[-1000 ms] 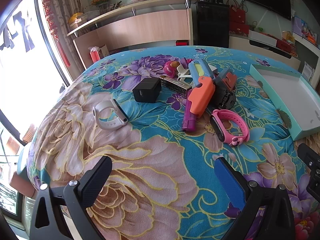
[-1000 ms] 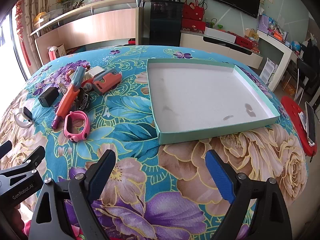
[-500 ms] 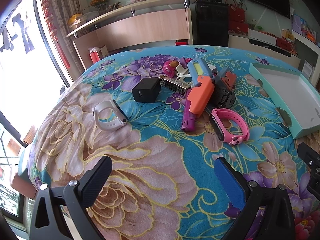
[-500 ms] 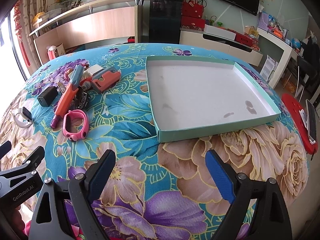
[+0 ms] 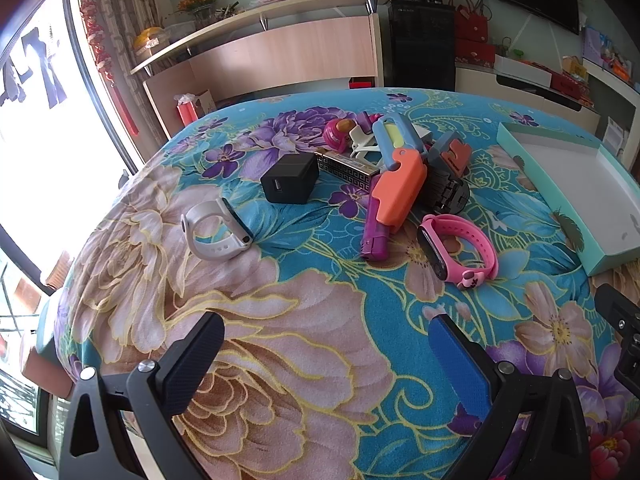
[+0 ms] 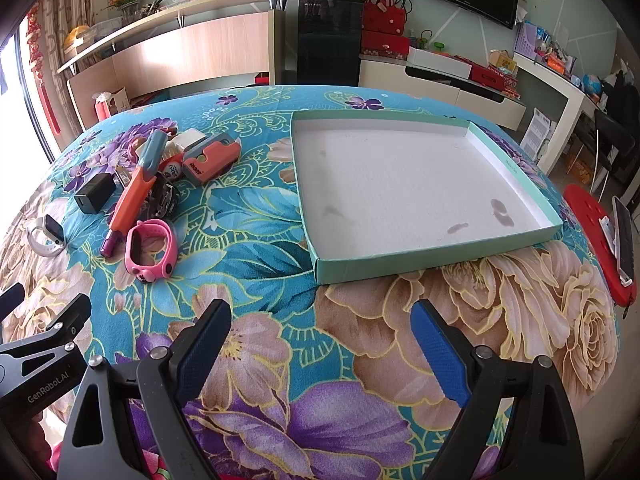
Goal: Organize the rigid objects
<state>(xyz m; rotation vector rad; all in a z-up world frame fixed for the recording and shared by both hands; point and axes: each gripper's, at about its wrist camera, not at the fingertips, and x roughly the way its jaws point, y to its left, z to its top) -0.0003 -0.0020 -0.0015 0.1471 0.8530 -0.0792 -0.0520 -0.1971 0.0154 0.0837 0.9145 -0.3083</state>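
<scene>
Hovering low over the flowered cloth (image 5: 304,320) of the worktop, the left tongs (image 5: 324,356) are seen with their jaws spread wide and nothing between them. The right tongs (image 6: 320,340) are likewise held spread and empty, near the front edge of the worktop, with the shallow teal tray (image 6: 348,270) lying just ahead and to the right of them.

The tray's white floor is bare apart from a few dark stains. All the small things are gathered well to the left of it. A long orange and purple toy (image 5: 394,196) is laid with its long axis running from the near purple end away to a blue end, leaning slightly rightward in the left view. A pink wristband (image 5: 460,246) is stood on its edge just beside the purple end, its black screen turned toward the left. A white wristband (image 5: 216,228) is set apart to the left, also on edge, its dark screen facing right. A black charger block (image 5: 290,178) is placed between the white band and the pile, its socket turned toward the left tongs. A patterned black and gold bar (image 5: 346,168) is laid crosswise behind it, touching the toy. A grey and orange case (image 6: 212,158) is seen at the right of the pile, nearest the tray, its long axis angled toward the tray's far corner.
</scene>
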